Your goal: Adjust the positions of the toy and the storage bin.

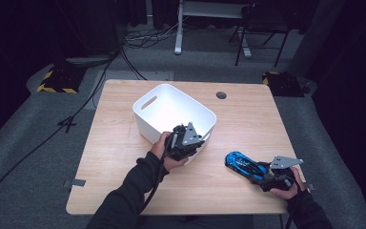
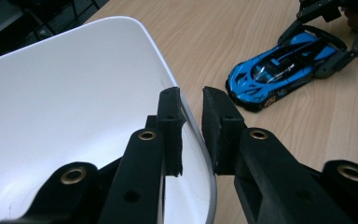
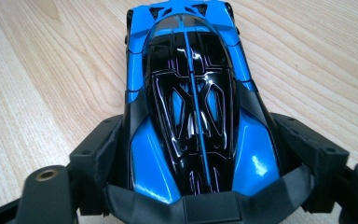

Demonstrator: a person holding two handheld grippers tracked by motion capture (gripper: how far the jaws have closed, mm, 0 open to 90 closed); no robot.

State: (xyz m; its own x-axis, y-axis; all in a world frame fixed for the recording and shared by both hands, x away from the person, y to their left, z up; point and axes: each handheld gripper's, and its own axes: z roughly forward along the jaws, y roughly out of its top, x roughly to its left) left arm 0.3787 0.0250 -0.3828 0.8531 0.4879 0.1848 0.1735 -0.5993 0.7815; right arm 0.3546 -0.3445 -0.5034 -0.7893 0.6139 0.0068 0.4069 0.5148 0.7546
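A white plastic bin (image 1: 171,109) stands on the wooden table (image 1: 119,162). My left gripper (image 1: 202,139) is at its near right corner. In the left gripper view the left gripper (image 2: 191,95) straddles the bin's rim (image 2: 177,79), one pad inside and one outside, shut on it. A blue and black toy sports car (image 1: 240,162) rests on the table to the right, nose towards the bin. My right gripper (image 1: 263,172) is shut on its rear half; the right gripper view has the right gripper (image 3: 196,135) with both pads pressed on the car's (image 3: 186,60) flanks.
The bin is empty inside (image 2: 65,102) and has a handle slot (image 1: 148,102) on its far left wall. A round cable hole (image 1: 221,95) sits near the table's back edge. Cables, a chair and a desk leg are on the floor beyond.
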